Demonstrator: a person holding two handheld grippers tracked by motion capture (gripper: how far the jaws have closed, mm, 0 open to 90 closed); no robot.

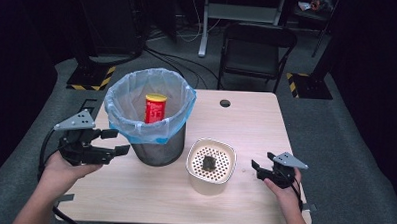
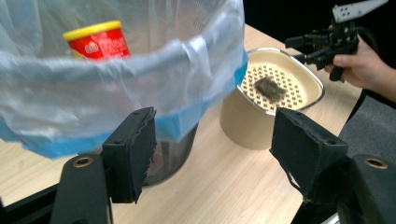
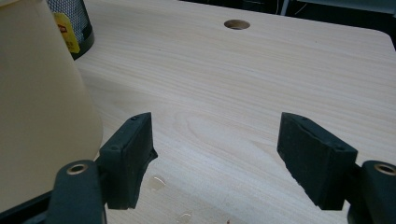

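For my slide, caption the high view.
Open grippers, left and right, flank a lined bin and a beige strainer.

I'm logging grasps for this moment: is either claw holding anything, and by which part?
Nothing is held. The left claw and right claw are both open with empty jaws, apart from the bin and strainer.

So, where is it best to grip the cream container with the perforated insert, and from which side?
Probably the rim of the cream container, on its right side, from the open right gripper beside it. The walls flare wide toward the top, likely too broad to span; one jaw inside, one outside suits the thin lip.
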